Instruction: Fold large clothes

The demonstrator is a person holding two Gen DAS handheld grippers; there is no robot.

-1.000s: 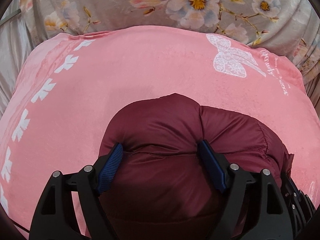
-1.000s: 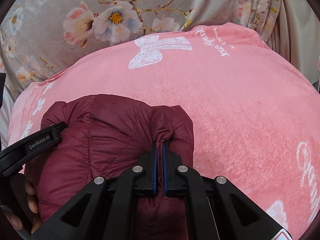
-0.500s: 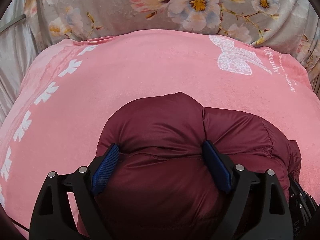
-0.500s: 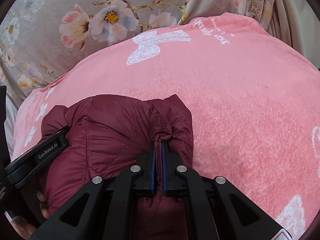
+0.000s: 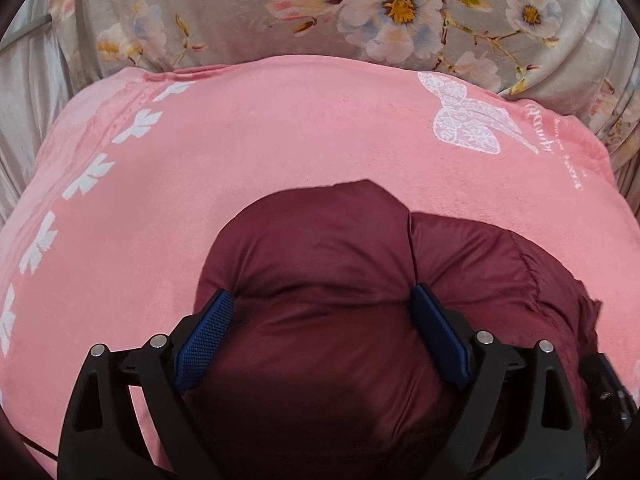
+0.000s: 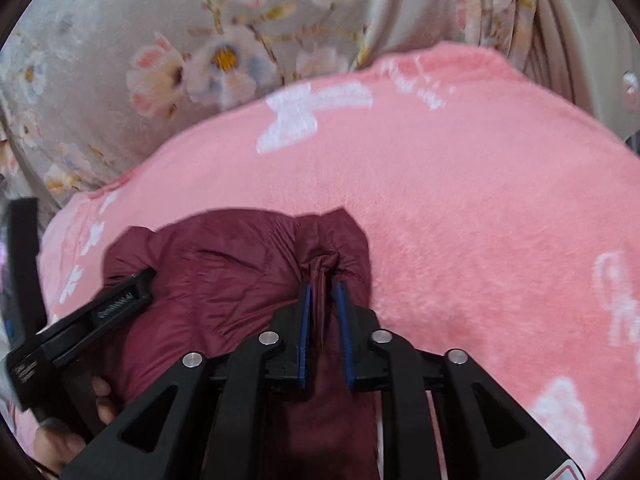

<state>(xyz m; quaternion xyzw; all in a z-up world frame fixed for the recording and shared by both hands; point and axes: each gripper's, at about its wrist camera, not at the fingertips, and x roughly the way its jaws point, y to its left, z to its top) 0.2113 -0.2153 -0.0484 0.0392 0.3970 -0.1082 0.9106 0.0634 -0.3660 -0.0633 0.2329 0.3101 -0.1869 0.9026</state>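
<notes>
A maroon puffer jacket lies bunched into a thick bundle on a pink blanket. My left gripper straddles the left part of the bundle, its blue pads wide apart and pressed against the padded fabric. In the right wrist view the jacket sits at lower left. My right gripper has its jaws slightly parted around a pinched fold at the bundle's right end. The left gripper shows there at the far left.
The pink blanket with white butterfly prints covers the surface. A grey floral cloth hangs behind it. A pale curtain stands at the back right.
My right gripper's jaws have parted from tightly shut to a small gap around the fold. Both grippers and the bundle moved back toward the near side. The left gripper spread slightly wider.
</notes>
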